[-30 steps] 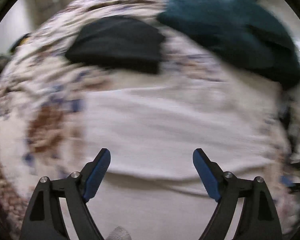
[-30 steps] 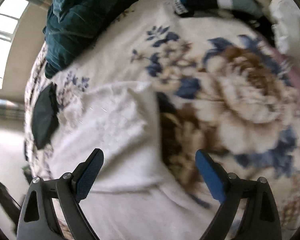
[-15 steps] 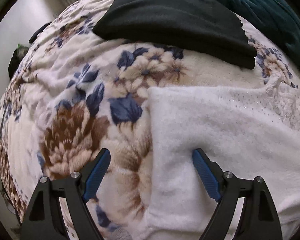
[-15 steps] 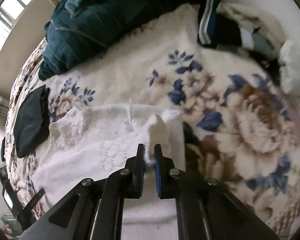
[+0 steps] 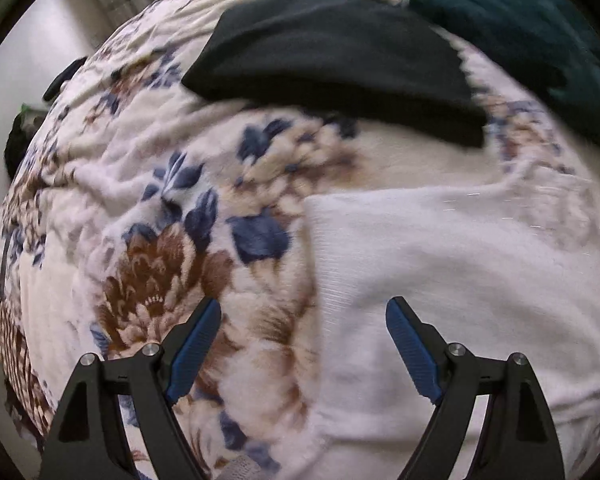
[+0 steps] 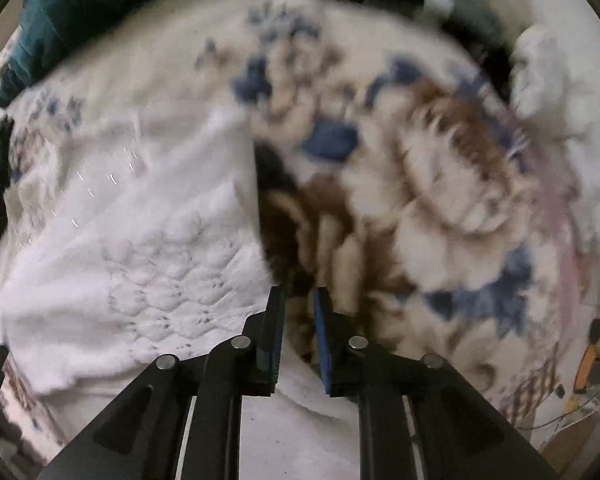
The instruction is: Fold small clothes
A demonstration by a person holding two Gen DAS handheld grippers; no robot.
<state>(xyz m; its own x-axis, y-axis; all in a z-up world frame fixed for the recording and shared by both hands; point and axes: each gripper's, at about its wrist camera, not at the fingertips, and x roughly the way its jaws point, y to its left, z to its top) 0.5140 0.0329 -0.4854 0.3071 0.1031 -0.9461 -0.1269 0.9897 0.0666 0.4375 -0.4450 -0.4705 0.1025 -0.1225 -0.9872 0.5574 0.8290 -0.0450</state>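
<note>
White sweater [image 5: 460, 280] lies flat on the floral blanket [image 5: 148, 208], its left edge between my left gripper's [image 5: 303, 346] fingers, which are spread wide and hold nothing. My right gripper [image 6: 299, 324] is nearly closed, a narrow gap between its pads; right view is blurred, so I cannot tell if any knit is pinched. It sits at the sweater's [image 6: 132, 248] right edge. Beyond the sweater: a black garment [image 5: 332, 60] and, further back, teal fabric [image 5: 540, 20].
</note>
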